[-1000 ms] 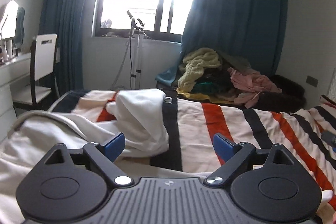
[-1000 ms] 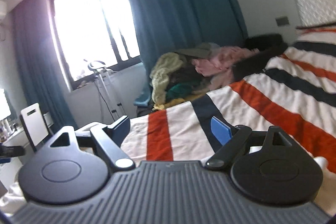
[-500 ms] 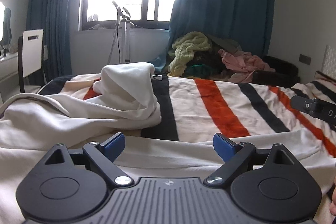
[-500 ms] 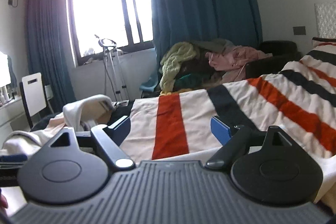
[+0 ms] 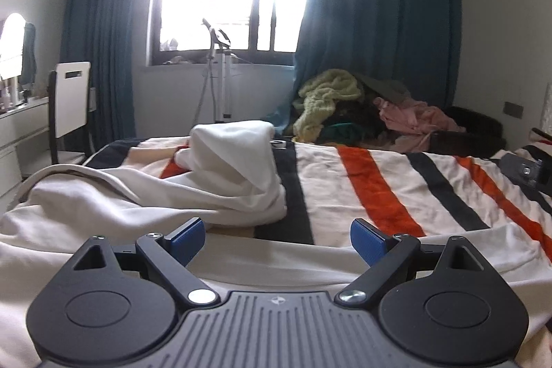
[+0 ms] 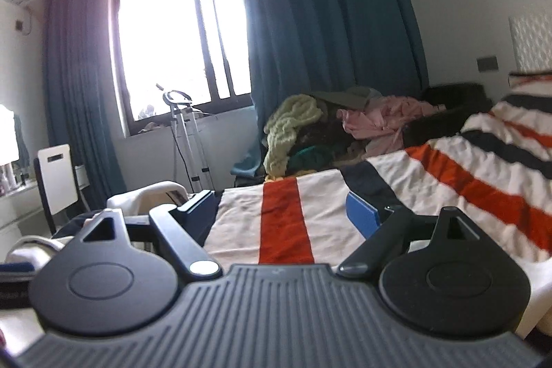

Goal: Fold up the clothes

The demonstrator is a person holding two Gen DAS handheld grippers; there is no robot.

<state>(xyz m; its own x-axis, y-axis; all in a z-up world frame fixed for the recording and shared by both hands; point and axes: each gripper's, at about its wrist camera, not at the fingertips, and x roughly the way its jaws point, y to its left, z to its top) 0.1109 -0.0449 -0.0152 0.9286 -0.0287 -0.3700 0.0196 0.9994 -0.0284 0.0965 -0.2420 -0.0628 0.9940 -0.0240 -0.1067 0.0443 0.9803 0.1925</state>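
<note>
A cream white garment lies spread and bunched on the striped bed, its hood standing up at the far left. Its near edge runs just under my left gripper, which is open and holds nothing. My right gripper is open and empty, low over the bed's striped cover. Part of the white garment shows at its left. The right gripper's black body shows at the right edge of the left wrist view.
A pile of clothes lies beyond the bed's far side, under dark blue curtains. A garment steamer stand is by the window. A white chair and desk stand at the left.
Both grippers stay open. The left wrist view has tilted a little, the garment staying just below the fingers. The right gripper has tilted, so the bed now slopes up to the right.
</note>
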